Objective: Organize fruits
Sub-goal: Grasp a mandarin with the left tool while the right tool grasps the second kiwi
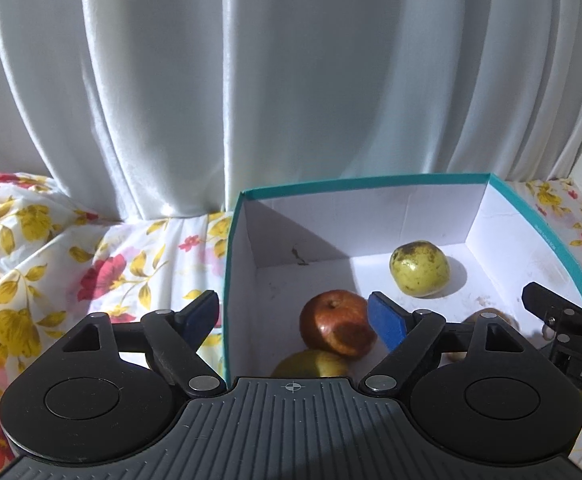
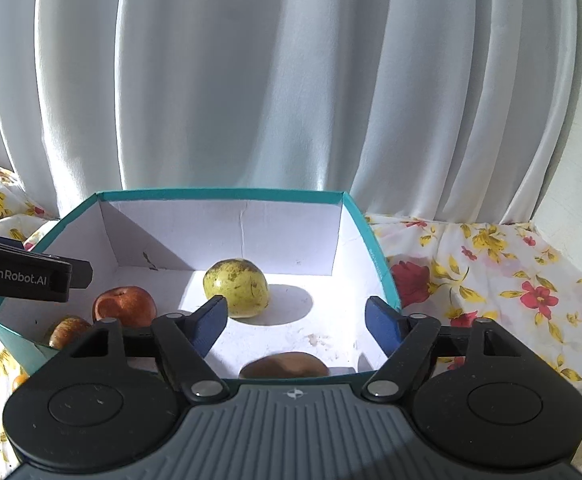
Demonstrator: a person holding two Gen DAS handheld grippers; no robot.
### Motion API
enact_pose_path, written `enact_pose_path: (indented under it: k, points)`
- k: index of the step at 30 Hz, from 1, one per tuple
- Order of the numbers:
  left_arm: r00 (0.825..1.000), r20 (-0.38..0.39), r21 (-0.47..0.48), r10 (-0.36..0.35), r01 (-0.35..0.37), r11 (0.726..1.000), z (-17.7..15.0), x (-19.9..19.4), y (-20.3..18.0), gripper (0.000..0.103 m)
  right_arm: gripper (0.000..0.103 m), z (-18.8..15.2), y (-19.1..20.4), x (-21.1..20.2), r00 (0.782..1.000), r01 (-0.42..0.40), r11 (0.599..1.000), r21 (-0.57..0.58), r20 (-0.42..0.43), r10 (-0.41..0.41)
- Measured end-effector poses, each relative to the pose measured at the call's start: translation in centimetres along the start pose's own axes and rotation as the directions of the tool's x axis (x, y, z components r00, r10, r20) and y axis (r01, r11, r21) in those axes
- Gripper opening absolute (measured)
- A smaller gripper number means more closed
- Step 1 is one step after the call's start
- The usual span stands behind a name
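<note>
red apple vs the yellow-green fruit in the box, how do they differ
The red apple is reddish-orange with a dark sunken patch on its side; the yellow-green fruit is pale green with brown speckles. The red apple sits in shade near the box's left wall, the yellow-green fruit in bright sun mid-floor, casting a shadow. Another fruit lies right beside the red apple; the yellow-green fruit stands alone. Both are roundish, sit on the box floor, and are ungripped.

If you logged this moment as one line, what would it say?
task: organize fruits | left gripper: open, empty | right gripper: open, empty | box: green fruit, red apple, brown fruit inside
</note>
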State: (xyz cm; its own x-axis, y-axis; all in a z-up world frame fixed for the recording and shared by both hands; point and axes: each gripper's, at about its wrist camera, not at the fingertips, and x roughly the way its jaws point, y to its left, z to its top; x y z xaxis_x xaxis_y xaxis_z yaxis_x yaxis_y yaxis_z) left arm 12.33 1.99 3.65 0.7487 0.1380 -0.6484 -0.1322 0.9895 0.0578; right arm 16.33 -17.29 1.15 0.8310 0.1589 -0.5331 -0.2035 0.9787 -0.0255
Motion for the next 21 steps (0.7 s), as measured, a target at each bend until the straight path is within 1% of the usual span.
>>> enact_pose_path:
  k: [3, 5, 9, 12, 16, 18, 21]
  points:
    - [0.999, 0.043, 0.014, -0.014, 0.014, 1.000, -1.2, -1.8, 0.8, 0.089, 0.086, -0.3, -0.5, -1.3, 1.000, 0.002, 1.000, 0.021, 0.027, -0.002]
    - [0.998, 0.062, 0.020, -0.030, 0.029, 0.999, -2.3, -2.9, 1.4, 0.090, 0.087, -1.0, -0.8, -2.3, 0.999, -0.008, 0.999, 0.041, 0.035, 0.006]
    - [0.993, 0.083, 0.019, -0.085, 0.084, 0.996, -5.3, -4.6, 2.6, 0.092, 0.087, -3.2, -0.6, -3.9, 1.000, -0.023, 0.998, 0.059, 0.014, 0.022]
    - [0.992, 0.069, 0.027, -0.107, 0.106, 0.994, -7.9, -5.2, 3.0, 0.092, 0.087, -5.2, -0.2, -4.7, 1.000, -0.024, 0.997, 0.066, -0.008, 0.025]
    - [0.990, 0.007, 0.067, -0.144, 0.143, 0.987, -10.8, -5.4, 2.8, 0.092, 0.087, -7.0, 0.2, -5.0, 0.997, -0.030, 0.996, 0.085, -0.074, 0.037]
    - [0.988, -0.021, 0.090, -0.155, 0.156, 0.984, -11.7, -5.3, 2.5, 0.091, 0.087, -7.5, 0.5, -5.2, 0.995, -0.032, 0.996, 0.089, -0.088, 0.040]
    - [0.988, -0.038, 0.122, -0.152, 0.155, 0.980, -12.7, -5.2, 2.0, 0.091, 0.087, -8.0, 1.2, -5.4, 0.995, -0.009, 0.998, 0.056, -0.094, 0.014]
